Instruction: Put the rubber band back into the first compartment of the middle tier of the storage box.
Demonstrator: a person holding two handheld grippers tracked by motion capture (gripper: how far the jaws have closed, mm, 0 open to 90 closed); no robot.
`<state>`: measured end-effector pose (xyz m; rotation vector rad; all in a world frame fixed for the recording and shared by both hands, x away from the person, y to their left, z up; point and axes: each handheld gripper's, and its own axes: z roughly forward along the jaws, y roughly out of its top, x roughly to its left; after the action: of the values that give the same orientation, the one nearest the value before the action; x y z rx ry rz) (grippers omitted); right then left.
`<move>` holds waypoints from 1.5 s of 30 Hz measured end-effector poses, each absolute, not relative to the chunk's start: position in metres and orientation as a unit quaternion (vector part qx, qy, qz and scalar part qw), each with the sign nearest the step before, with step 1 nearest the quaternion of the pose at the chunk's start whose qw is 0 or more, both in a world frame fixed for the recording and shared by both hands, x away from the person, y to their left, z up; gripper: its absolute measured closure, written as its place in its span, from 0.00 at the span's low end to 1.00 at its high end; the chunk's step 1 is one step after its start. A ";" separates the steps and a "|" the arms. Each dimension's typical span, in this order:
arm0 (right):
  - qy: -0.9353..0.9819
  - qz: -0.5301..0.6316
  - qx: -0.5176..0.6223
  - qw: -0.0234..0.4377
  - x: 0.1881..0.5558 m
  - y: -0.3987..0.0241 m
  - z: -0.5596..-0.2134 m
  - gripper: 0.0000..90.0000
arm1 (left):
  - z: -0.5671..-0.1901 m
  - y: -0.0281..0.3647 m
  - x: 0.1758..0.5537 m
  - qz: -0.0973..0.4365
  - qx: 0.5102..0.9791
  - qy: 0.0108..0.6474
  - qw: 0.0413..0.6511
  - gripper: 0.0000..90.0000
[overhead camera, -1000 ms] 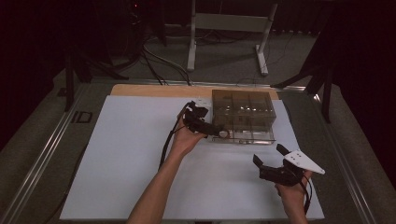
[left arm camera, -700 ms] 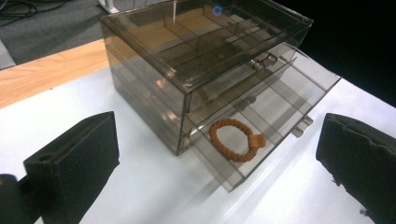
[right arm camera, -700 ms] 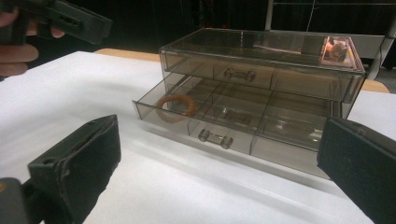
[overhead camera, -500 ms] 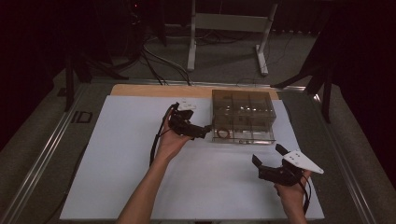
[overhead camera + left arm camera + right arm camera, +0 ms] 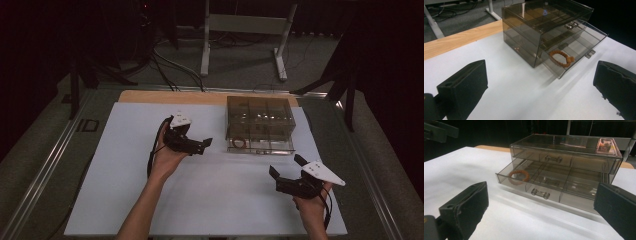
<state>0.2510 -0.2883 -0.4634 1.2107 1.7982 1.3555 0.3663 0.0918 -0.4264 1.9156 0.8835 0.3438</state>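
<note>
The clear drawer box stands on the far right part of the table. Its lower drawer is pulled out toward the near side. An orange bracelet lies in the left compartment of that drawer. The left gripper hovers just left of the box, apart from it, jaws released and holding nothing. The right gripper is held above the near right of the table, well apart from the drawer, jaws spread wide and holding nothing.
</note>
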 end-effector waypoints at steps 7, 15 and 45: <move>0.674 0.507 0.452 0.290 0.251 -0.288 -0.463 0.00 | -0.432 0.113 0.355 0.150 0.776 0.371 0.488 0.01; 0.673 0.507 0.453 0.290 0.252 -0.289 -0.463 0.00 | -0.437 0.135 0.341 0.157 0.775 0.369 0.488 0.01; 0.672 0.505 0.458 0.290 0.259 -0.289 -0.456 0.00 | -0.461 0.186 0.300 0.187 0.751 0.390 0.499 0.01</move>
<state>0.2591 -0.2888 -0.4557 1.2223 1.7922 1.3482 0.3002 0.1864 -0.4612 1.8175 0.9435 0.4529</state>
